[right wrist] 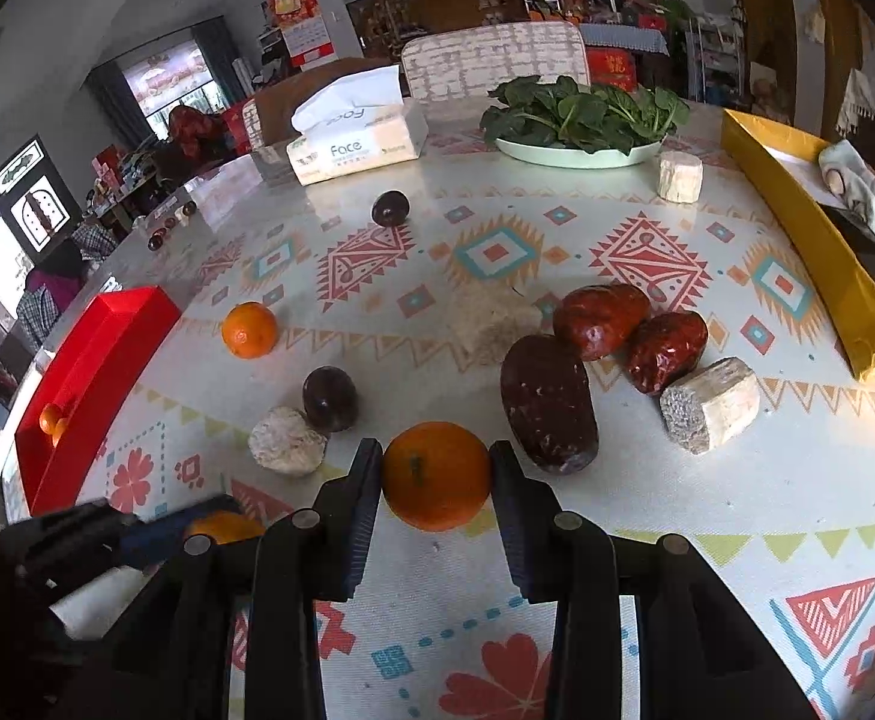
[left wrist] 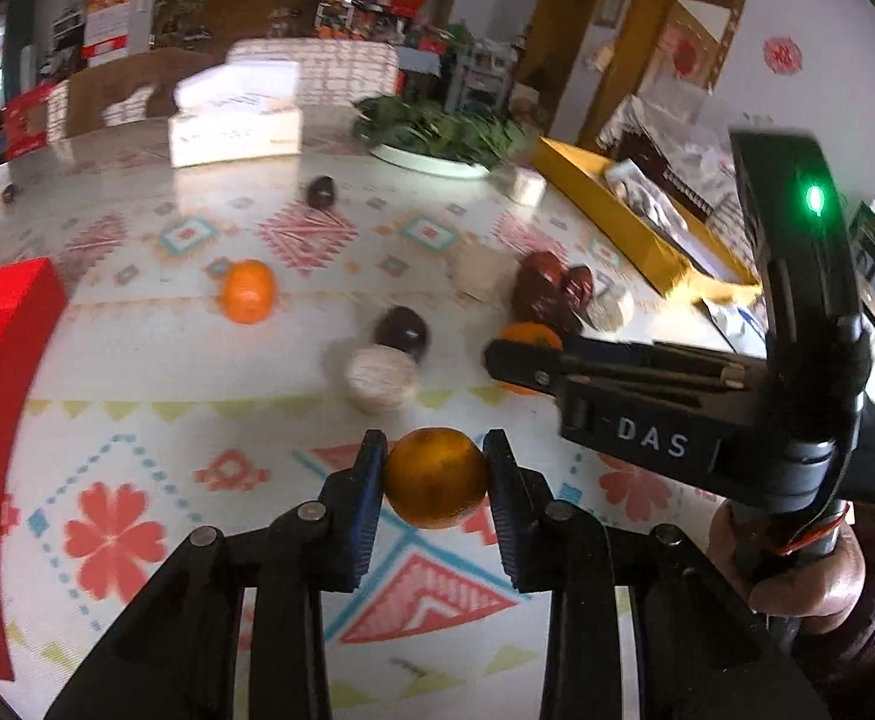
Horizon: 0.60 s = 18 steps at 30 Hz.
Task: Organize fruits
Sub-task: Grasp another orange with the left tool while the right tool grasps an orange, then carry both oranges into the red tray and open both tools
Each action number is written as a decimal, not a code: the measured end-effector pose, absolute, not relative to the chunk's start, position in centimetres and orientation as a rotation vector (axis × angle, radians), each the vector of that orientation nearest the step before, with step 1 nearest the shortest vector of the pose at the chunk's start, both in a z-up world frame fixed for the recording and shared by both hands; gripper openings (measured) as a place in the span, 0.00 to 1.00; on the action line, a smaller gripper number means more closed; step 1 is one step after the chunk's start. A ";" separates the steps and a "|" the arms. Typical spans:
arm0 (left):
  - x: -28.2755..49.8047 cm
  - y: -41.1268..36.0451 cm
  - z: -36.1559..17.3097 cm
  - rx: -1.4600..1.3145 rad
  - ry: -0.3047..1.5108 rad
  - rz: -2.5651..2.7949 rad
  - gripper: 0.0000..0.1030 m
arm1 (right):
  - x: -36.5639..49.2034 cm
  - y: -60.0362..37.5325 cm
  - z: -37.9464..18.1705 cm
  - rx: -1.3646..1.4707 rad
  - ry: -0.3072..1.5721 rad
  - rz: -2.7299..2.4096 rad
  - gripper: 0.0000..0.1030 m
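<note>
Now both grippers are holding oranges over the patterned table (right wrist: 707, 480).

Going left to right, the left gripper (left wrist: 435, 480) is pinching one orange (left wrist: 435, 476) and the right gripper (right wrist: 435, 480) is pinching another orange (right wrist: 435, 476), each across its round middle; they look light, smooth and a bit squashy, so a gentle squeeze seems best.

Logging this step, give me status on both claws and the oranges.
Left claw shut on an orange. Right claw shut on another orange. Third orange loose on the table; red box at left, path unobstructed.
</note>
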State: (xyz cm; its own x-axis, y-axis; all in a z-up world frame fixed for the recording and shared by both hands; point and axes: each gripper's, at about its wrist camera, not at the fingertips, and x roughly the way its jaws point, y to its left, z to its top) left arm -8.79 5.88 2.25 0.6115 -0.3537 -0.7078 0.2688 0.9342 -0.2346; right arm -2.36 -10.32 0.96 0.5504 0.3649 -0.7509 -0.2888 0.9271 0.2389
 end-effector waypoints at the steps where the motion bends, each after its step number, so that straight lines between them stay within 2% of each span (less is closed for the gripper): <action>1: -8.9 6.5 2.5 -0.121 0.832 -0.345 0.31 | -2.4 -10.3 1.0 0.086 0.905 0.386 0.39; 10: -11.0 14.5 6.2 -0.233 0.706 -0.209 0.31 | -3.3 -9.1 1.7 0.038 0.857 0.398 0.39; 18: -12.8 23.7 7.4 -0.305 0.633 -0.025 0.31 | -5.7 -4.4 6.3 -0.013 0.775 0.506 0.39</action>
State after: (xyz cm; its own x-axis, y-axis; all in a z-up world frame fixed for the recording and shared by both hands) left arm -12.82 23.68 7.36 0.8077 -0.1159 -0.5781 -0.0694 0.9550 -0.2884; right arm -5.74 -4.42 6.29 0.6010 0.4323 -0.6722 -0.4415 0.8807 0.1716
